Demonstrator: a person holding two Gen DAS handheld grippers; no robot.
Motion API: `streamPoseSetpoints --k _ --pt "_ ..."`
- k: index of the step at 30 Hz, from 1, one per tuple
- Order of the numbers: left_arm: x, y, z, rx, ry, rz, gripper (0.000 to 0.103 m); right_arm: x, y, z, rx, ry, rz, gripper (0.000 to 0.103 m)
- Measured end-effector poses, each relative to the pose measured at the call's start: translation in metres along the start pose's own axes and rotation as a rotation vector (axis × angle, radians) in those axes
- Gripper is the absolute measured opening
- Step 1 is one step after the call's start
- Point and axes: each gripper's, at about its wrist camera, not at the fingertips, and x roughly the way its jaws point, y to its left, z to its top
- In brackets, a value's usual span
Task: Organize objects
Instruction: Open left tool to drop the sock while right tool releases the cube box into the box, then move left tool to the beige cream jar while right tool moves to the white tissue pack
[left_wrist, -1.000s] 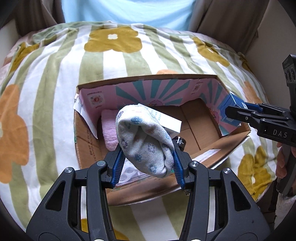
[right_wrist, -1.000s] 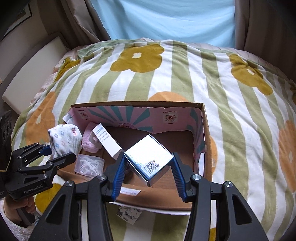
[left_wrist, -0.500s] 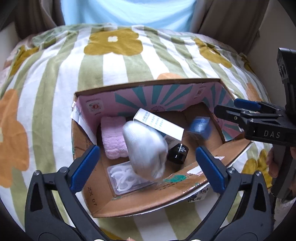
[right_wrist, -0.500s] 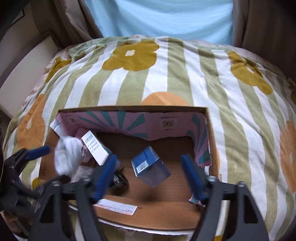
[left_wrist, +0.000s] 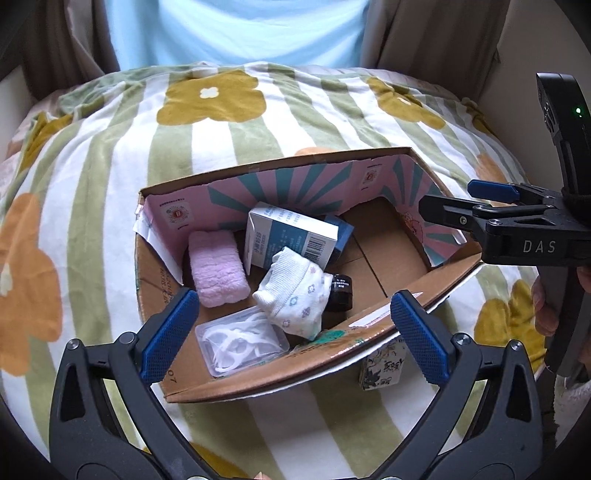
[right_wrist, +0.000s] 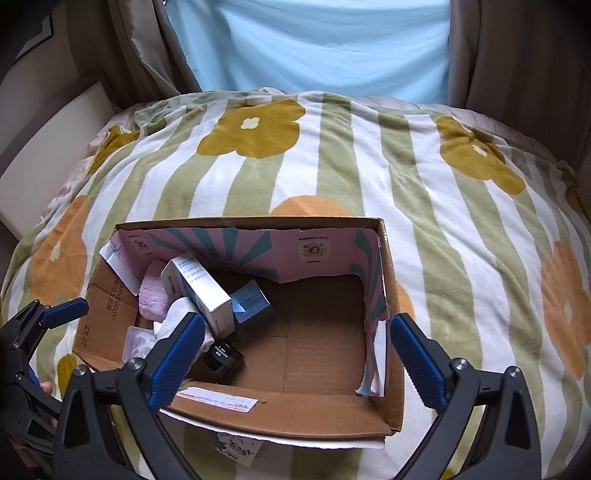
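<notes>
An open cardboard box lies on a flowered striped blanket. Inside lie a patterned white sock bundle, a pink towel, a white-and-blue carton, a small blue box, a black jar and a clear case of white picks. My left gripper is open and empty above the box's near edge. My right gripper is open and empty above the box; it also shows in the left wrist view.
A small patterned box sits on the blanket just outside the box's near wall. Curtains and a blue sheet hang behind the bed. A white panel stands at the left.
Both grippers opened. The sock bundle dropped from my left gripper into the box, and the blue box dropped from my right gripper and came to rest beside the carton.
</notes>
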Motion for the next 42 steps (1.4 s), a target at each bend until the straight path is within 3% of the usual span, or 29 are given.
streamPoseSetpoints --k 8,15,18,25,33,36,42 --pt "-0.027 -0.006 0.002 -0.008 -0.03 0.005 0.103 -0.026 0.009 -0.004 -0.011 -0.029 0.008 0.1" --pt "-0.074 -0.017 0.002 -0.022 -0.099 -0.008 0.103 -0.068 0.013 -0.011 -0.007 -0.084 0.028 0.1" --pt "-0.098 -0.028 -0.006 0.002 -0.135 0.021 0.103 -0.091 0.015 -0.02 -0.017 -0.111 0.033 0.1" --pt "-0.151 -0.051 -0.055 0.004 -0.266 0.081 0.103 -0.135 0.026 -0.046 -0.061 -0.183 0.024 0.1" --pt "-0.153 -0.056 -0.135 -0.055 -0.251 0.041 0.103 -0.131 0.024 -0.093 -0.058 -0.178 0.064 0.1" --pt "-0.142 -0.066 -0.163 -0.035 -0.237 0.06 0.103 -0.116 0.027 -0.108 -0.08 -0.156 0.067 0.1" --pt "-0.104 -0.079 -0.201 -0.017 -0.182 0.021 0.103 -0.077 0.032 -0.14 -0.095 -0.117 0.069 0.1"
